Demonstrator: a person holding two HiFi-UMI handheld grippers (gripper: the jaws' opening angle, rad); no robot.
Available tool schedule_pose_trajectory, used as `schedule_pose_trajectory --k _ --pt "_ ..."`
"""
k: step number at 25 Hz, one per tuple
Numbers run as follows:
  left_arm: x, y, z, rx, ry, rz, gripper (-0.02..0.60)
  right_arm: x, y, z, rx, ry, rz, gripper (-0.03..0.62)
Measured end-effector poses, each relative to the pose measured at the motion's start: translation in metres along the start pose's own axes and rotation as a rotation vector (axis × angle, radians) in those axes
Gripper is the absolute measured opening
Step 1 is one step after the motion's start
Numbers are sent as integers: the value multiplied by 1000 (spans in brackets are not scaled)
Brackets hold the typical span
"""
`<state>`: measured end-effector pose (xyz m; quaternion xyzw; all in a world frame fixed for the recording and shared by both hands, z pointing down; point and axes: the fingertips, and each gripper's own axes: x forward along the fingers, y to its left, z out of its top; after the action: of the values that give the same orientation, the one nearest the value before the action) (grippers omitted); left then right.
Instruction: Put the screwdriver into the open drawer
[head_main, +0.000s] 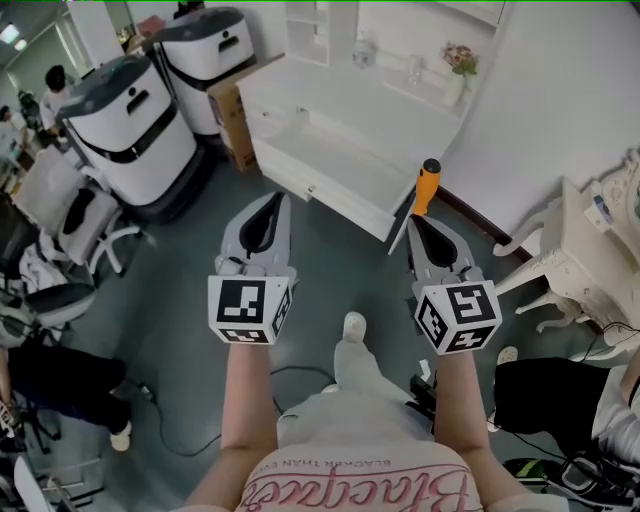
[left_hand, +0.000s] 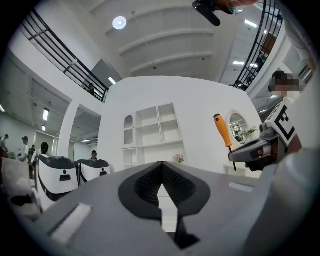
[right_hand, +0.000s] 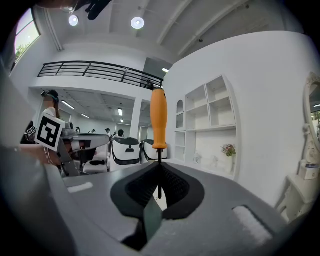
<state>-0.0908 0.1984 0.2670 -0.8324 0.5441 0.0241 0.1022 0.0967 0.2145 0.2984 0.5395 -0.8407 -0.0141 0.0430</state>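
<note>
In the head view my right gripper (head_main: 415, 222) is shut on the thin metal shaft of a screwdriver (head_main: 427, 187), whose orange handle points up and away. The right gripper view shows that handle (right_hand: 158, 120) standing upright above the closed pads (right_hand: 170, 182). My left gripper (head_main: 272, 200) is level beside it, shut with nothing in it; its tips (left_hand: 162, 165) meet. Ahead on the floor stands a white dresser with an open drawer (head_main: 322, 165). From the left gripper view the screwdriver (left_hand: 222, 131) appears at the right.
Two white and grey machines (head_main: 130, 125) and a cardboard box (head_main: 232, 118) stand at the left of the dresser. A white ornate table (head_main: 575, 255) is at the right. A flower vase (head_main: 458, 68) sits on the dresser top. Cables lie on the grey floor.
</note>
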Motion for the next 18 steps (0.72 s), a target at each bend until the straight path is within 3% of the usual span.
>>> schedule_pose_trajectory --k 18 --pt "144 43 -27 -7 44 23 17 132 -79 -1 33 39 33 11"
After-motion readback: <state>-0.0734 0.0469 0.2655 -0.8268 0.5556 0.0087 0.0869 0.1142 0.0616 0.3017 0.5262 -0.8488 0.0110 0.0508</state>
